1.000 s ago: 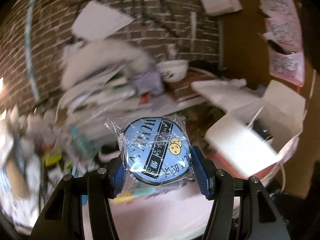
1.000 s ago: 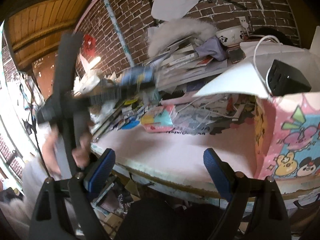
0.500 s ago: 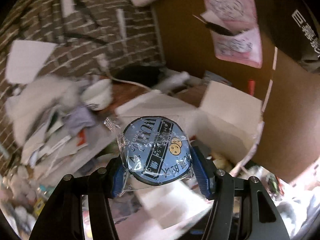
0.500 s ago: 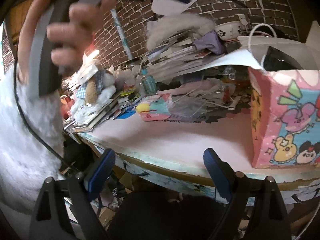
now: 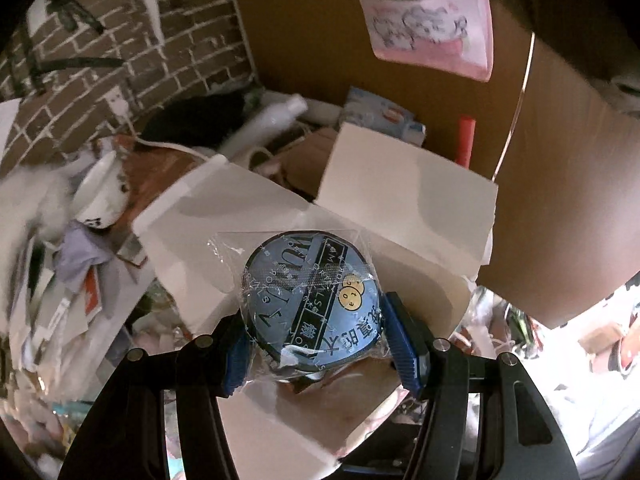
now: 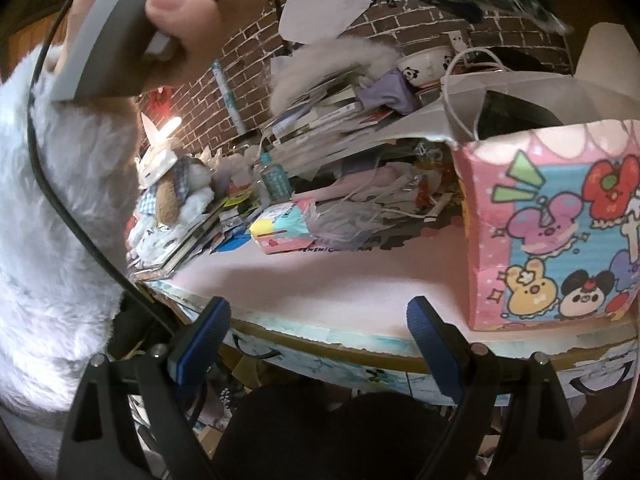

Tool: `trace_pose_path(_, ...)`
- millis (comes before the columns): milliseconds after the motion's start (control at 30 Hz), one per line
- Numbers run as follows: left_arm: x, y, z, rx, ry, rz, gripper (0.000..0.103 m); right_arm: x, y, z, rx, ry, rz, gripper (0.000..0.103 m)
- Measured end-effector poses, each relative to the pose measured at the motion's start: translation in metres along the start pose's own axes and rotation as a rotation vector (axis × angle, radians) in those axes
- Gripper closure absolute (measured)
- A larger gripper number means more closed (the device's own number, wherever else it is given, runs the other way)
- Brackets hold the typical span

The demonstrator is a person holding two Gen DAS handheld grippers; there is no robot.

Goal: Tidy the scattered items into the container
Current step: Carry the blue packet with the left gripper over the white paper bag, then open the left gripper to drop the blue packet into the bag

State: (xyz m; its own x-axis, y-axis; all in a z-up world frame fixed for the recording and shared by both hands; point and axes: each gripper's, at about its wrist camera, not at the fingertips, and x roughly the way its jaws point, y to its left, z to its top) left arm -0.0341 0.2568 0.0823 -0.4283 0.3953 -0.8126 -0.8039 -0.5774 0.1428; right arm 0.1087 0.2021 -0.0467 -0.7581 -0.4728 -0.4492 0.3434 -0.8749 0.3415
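Note:
A round blue badge in clear wrap (image 5: 312, 300) sits between the blue pads of my left gripper (image 5: 316, 332), which is shut on it. It hangs over the open mouth of the paper bag (image 5: 404, 204), whose white inner flaps spread below and behind it. From the right wrist view the same bag (image 6: 552, 220) is pink with cartoon animals and stands on the pink tabletop (image 6: 340, 280) at the right. My right gripper (image 6: 320, 340) stands open at the table's front edge with nothing between its fingers. A hand (image 6: 188, 4) grips the left tool's handle at the upper left.
Behind the bag lie stacked books and papers (image 6: 328, 112), a panda bowl (image 6: 428, 66), a plush toy (image 6: 176, 188) and a colourful tissue pack (image 6: 284, 228). A brick wall (image 5: 120, 60) and a tall cardboard panel (image 5: 560, 200) close in the back and right. A fluffy white sleeve (image 6: 52, 240) fills the left.
My left gripper has swung to the right with the badge, from over the cluttered tabletop to over the open bag, rolling as it went. The right gripper has stayed about where it was.

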Motion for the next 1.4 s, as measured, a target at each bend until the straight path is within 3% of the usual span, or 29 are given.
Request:
trace_pose_path(200,0.020,-0.014,0.006,0.058,0.061,0.023,0.048,-0.003,-0.004,0.000,0.009,-0.006,-0.011,0.014)
trace_pose_path(367,0.041,-0.021,0.005,0.115,0.113,0.106,0.047,-0.003,-0.003,0.000,0.009,-0.005,-0.011,0.014)
trace_pose_path(567,0.058,-0.023,0.003,0.135,0.138,0.138,0.041,-0.005,-0.005,0.000,0.012,-0.011,-0.016,0.014)
trace_pose_path(700,0.048,-0.028,0.003,0.171,0.085,0.179,0.024,-0.006,-0.007,0.001,0.019,-0.017,-0.030,0.014)
trace_pose_path(833,0.035,-0.031,0.004,0.204,0.028,0.229,0.019,-0.006,-0.007,0.004,0.023,-0.025,-0.035,0.014)
trace_pose_path(900,0.030,-0.030,0.005,0.200,0.010,0.227,0.011,-0.006,-0.007,0.004,0.023,-0.025,-0.035,0.014)
trace_pose_path(1000,0.020,-0.029,0.005,0.195,-0.028,0.213,0.010,-0.005,-0.006,0.005,0.023,-0.024,-0.035,0.014)
trace_pose_path(1133,-0.002,-0.023,0.006,0.173,-0.135,0.235,0.010,-0.004,-0.006,0.005,0.022,-0.023,-0.036,0.014)
trace_pose_path(1400,-0.066,0.000,-0.009,0.105,-0.303,0.244,0.000,0.001,-0.003,0.008,0.012,-0.023,-0.040,0.014)
